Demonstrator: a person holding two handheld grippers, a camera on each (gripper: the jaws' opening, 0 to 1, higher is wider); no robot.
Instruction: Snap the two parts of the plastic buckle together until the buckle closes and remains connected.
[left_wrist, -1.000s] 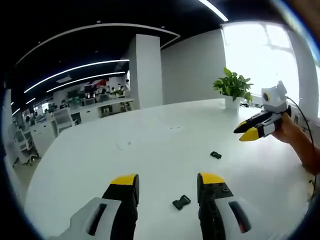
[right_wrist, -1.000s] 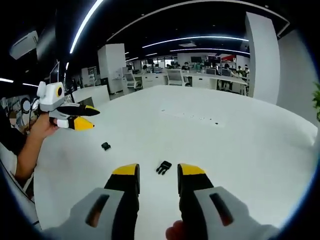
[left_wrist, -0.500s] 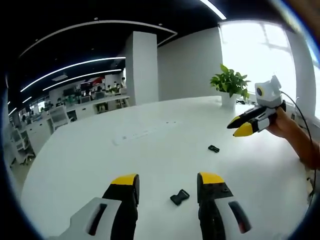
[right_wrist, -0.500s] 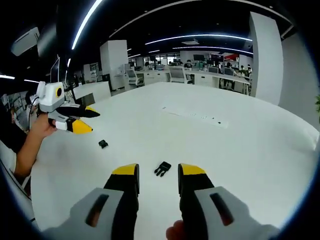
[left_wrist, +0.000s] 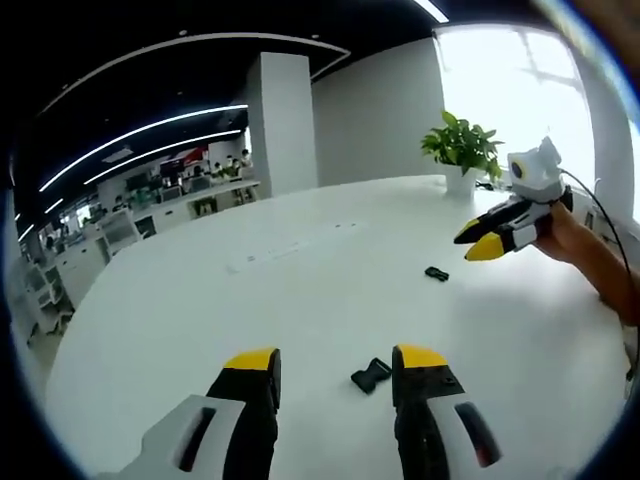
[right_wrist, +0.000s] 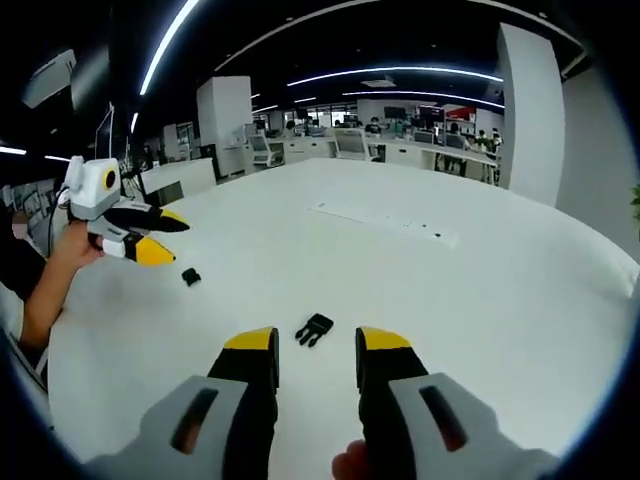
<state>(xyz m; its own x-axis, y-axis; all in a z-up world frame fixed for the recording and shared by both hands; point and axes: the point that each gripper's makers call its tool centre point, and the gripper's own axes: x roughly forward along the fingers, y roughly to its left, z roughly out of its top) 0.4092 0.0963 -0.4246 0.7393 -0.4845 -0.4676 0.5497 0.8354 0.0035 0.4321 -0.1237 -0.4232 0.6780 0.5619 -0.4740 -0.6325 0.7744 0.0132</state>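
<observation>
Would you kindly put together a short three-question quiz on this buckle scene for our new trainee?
1. True or false: the two black plastic buckle parts are already snapped together.
2. Multiple choice: the pronged black plastic buckle part lies (a) clamped in the right gripper, (b) on the white table just ahead of that gripper's open jaws, (c) beside the potted green plant.
3. Fill in: in the left gripper view, the left gripper stands open, with a black plastic buckle part lying on the ____.

Key: 1 false, as the smaller black buckle part lies apart; 2 b; 3 table.
</observation>
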